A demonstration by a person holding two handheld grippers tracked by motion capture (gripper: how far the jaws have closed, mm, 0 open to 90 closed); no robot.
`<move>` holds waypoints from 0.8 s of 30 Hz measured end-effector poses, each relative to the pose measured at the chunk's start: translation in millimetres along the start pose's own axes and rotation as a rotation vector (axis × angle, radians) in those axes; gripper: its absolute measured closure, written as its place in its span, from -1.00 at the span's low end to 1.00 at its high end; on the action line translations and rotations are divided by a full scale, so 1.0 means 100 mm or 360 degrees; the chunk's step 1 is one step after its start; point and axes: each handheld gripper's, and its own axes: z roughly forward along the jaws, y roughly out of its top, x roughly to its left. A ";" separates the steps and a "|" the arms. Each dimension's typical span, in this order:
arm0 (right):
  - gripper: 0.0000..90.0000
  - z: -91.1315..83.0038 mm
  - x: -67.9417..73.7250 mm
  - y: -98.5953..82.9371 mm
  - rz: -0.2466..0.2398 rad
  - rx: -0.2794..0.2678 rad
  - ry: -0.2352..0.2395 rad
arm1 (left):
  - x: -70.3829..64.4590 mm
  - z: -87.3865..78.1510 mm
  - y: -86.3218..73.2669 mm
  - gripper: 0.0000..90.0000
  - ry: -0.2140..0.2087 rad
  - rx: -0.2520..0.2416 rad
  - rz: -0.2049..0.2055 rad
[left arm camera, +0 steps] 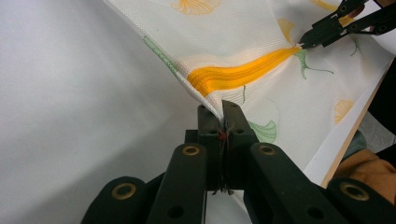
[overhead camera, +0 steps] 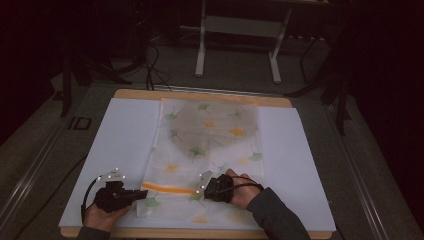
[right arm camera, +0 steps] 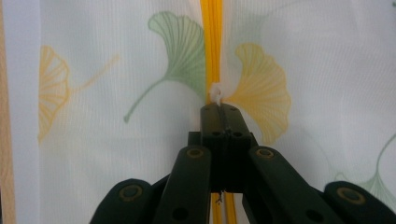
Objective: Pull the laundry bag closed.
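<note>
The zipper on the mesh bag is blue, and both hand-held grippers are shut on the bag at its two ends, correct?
Not quite: the zipper is orange, as the left gripper view shows. The rest holds: the left hand-held gripper and right hand-held gripper are both shut on the mesh bag at its ends.

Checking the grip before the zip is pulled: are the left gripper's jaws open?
No, the left gripper has its jaws shut on the corner of the mesh bag.

Left hand-held gripper (overhead camera: pixel 141 194) and right hand-held gripper (overhead camera: pixel 202 189) point toward each other, jaws clamped, forearms low.
</note>
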 end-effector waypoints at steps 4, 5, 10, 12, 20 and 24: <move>1.00 -0.03 0.00 -0.05 -0.0002 0.0009 -0.0015 | 0.00 0.00 0.00 0.96 0.0001 0.0001 -0.0001; 1.00 -0.03 0.00 -0.06 0.0007 0.0017 -0.0011 | 0.00 0.00 0.00 0.96 0.0002 0.0001 -0.0003; 1.00 -0.06 -0.01 -0.14 0.0017 0.0025 -0.0040 | 0.01 -0.01 0.00 0.96 0.0007 -0.0004 -0.0008; 1.00 -0.07 -0.01 -0.18 0.0021 0.0027 -0.0049 | 0.01 -0.01 -0.01 0.96 0.0007 -0.0005 -0.0009; 1.00 -0.11 -0.02 -0.30 0.0051 0.0039 -0.0069 | 0.01 -0.01 -0.01 0.96 0.0008 -0.0007 -0.0013; 1.00 -0.13 -0.03 -0.35 0.0062 0.0037 -0.0075 | 0.01 -0.01 -0.01 0.96 0.0010 -0.0010 -0.0014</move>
